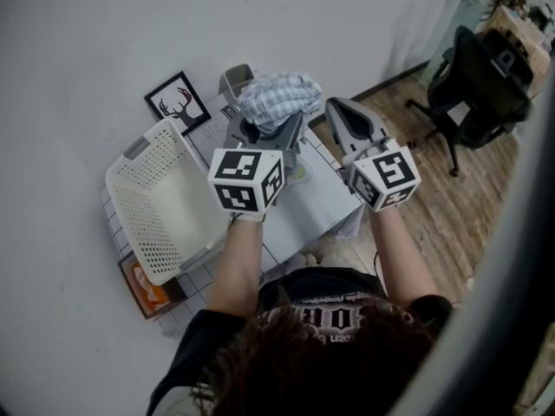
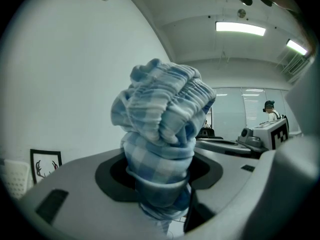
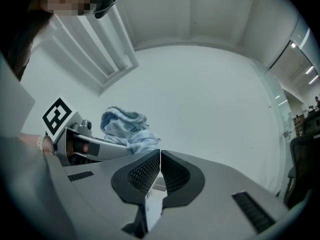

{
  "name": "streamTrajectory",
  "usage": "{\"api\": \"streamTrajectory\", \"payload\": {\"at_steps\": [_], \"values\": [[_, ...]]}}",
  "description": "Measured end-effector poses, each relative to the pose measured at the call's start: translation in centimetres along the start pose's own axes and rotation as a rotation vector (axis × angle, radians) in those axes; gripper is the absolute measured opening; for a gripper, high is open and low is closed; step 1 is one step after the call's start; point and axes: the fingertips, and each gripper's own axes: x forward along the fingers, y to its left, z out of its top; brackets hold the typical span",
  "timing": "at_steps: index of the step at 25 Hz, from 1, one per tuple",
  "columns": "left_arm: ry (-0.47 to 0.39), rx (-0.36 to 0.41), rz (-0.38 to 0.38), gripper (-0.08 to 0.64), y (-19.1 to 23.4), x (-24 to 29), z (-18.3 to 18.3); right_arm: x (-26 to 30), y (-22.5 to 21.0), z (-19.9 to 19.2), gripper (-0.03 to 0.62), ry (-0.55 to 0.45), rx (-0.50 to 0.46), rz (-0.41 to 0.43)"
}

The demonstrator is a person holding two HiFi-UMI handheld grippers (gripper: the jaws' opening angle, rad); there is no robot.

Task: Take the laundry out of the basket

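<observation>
A bunched blue-and-white checked cloth (image 1: pixel 277 96) is held up in the air above the table, with my left gripper (image 1: pixel 276 130) shut on its lower part. In the left gripper view the cloth (image 2: pixel 162 129) bulges out above the jaws, which pinch its twisted lower end. The white perforated laundry basket (image 1: pixel 130 193) lies tilted at the table's left, and I see nothing inside it. My right gripper (image 1: pixel 349 121) is raised beside the cloth on the right. Its pads (image 3: pixel 145 171) meet with nothing between them. From there the cloth (image 3: pixel 125 126) shows to the left.
A framed deer picture (image 1: pixel 178 102) leans on the wall behind the basket, next to a grey bin (image 1: pixel 234 78). The light table (image 1: pixel 325 202) has an orange item (image 1: pixel 143 289) under the basket's near end. A black office chair (image 1: pixel 477 85) stands on the wooden floor at the right.
</observation>
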Motion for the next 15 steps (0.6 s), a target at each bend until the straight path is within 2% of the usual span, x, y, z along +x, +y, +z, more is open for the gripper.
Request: {"api": "streamTrajectory", "payload": {"at_steps": [6, 15], "values": [[0.009, 0.019, 0.025, 0.247, 0.0, -0.7, -2.8, 0.3, 0.3, -0.9, 0.028, 0.015, 0.008, 0.01], [0.01, 0.026, 0.098, 0.247, 1.3, -1.6, -4.7, 0.5, 0.4, -1.8, 0.028, 0.03, 0.012, 0.007]]}}
